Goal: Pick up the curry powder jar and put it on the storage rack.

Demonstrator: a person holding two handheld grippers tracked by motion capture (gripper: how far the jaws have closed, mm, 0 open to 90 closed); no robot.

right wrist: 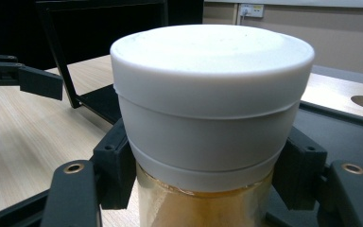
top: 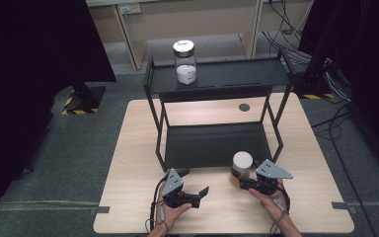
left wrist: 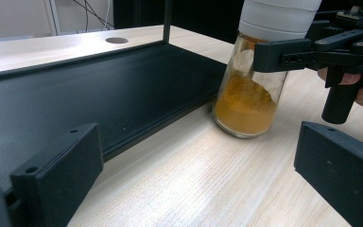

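here the right gripper [top: 244,183] clamps its jaws on the spice jar [left wrist: 250,101] just below its white cap [right wrist: 211,90]. the jar stands on the table [top: 138,163] against the black shelf [top: 217,143]. the left gripper [top: 197,195] hangs nearby, jaws wide and empty.

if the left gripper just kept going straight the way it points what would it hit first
Most likely the jar of orange powder, already clamped by the right gripper, with bare table before it. Depth is unclear; the black shelf edge lies just left of that line.
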